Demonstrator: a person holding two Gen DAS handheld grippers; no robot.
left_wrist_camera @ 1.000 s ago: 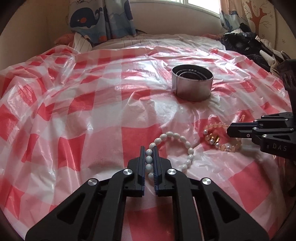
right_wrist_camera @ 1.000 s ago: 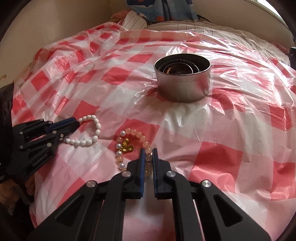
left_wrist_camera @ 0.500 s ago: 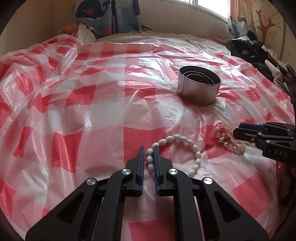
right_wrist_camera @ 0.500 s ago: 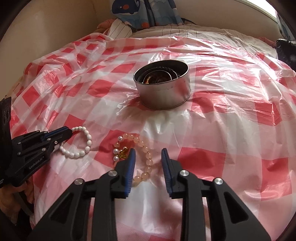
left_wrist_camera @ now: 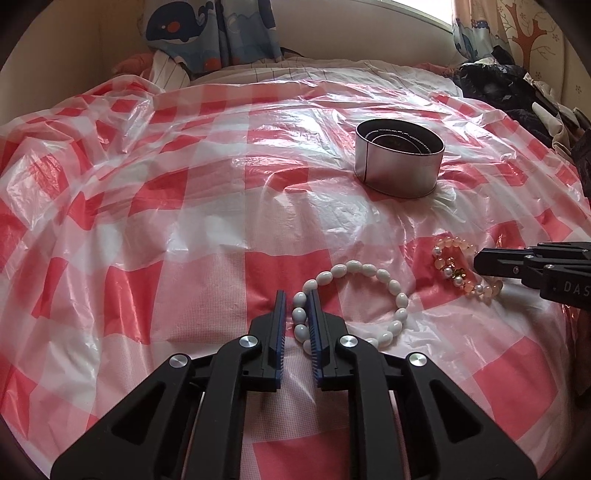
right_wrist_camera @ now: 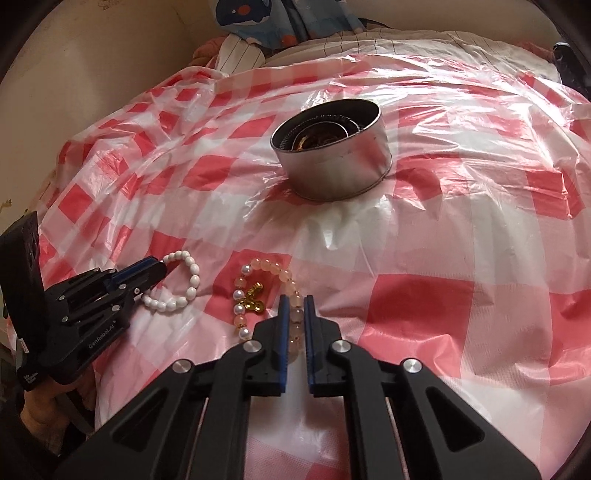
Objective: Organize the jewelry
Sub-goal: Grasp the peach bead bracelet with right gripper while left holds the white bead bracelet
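A white bead bracelet (left_wrist_camera: 369, 275) lies on the red-and-white checked plastic sheet. My left gripper (left_wrist_camera: 297, 295) is shut on its near-left beads; it also shows in the right wrist view (right_wrist_camera: 157, 267). A peach bead bracelet (right_wrist_camera: 273, 271) with small pearls and a gold charm lies to its right. My right gripper (right_wrist_camera: 295, 301) is shut on its near beads; it shows at the right in the left wrist view (left_wrist_camera: 480, 260). A round metal tin (right_wrist_camera: 332, 155) stands further back and holds some dark and gold jewelry.
The sheet (left_wrist_camera: 184, 221) is wrinkled and covers a soft bed. Dark clothes (left_wrist_camera: 517, 92) are piled at the far right. A whale-print curtain (left_wrist_camera: 214, 33) and a striped pillow lie at the back by the wall.
My right gripper opened half a second ago and has now closed again on the peach bracelet. My left gripper stayed shut on the white bracelet.
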